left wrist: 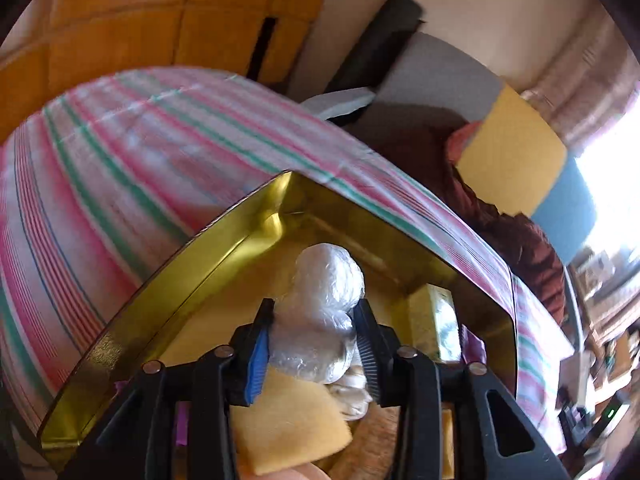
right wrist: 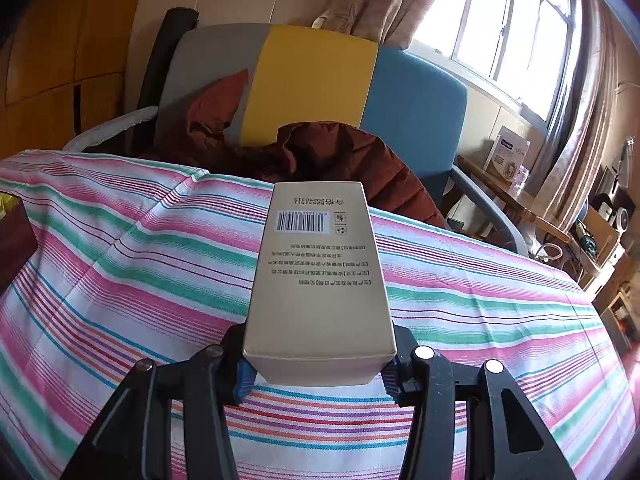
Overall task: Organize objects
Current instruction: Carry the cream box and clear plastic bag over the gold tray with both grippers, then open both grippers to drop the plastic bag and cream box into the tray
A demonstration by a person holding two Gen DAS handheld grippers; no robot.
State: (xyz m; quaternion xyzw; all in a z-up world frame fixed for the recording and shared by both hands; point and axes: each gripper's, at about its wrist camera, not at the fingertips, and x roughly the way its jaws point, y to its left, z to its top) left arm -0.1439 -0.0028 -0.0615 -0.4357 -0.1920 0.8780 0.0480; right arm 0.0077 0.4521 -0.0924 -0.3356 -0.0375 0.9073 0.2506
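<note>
A silver foil-wrapped bundle (left wrist: pixel 324 280) lies inside an open gold tin (left wrist: pixel 224 240), resting on a yellow sponge (left wrist: pixel 288 420) and pale cloth. My left gripper (left wrist: pixel 314 312) reaches into the tin with its pads close on either side of the bundle; they flank it rather than squeeze it. A small yellowish carton (left wrist: pixel 434 320) stands in the tin's right corner. In the right wrist view, my right gripper (right wrist: pixel 320 360) is shut on a long beige carton (right wrist: pixel 316 272) with a barcode and holds it out over the striped cloth (right wrist: pixel 120 280).
The striped cloth (left wrist: pixel 120 168) covers the table on which the tin sits. Behind it is a grey, yellow and blue chair (right wrist: pixel 320 80) with a rust-brown jacket (right wrist: pixel 340 152). A dark red box edge (right wrist: pixel 14 240) shows at the left. A cluttered side table (right wrist: pixel 520 200) stands by the window.
</note>
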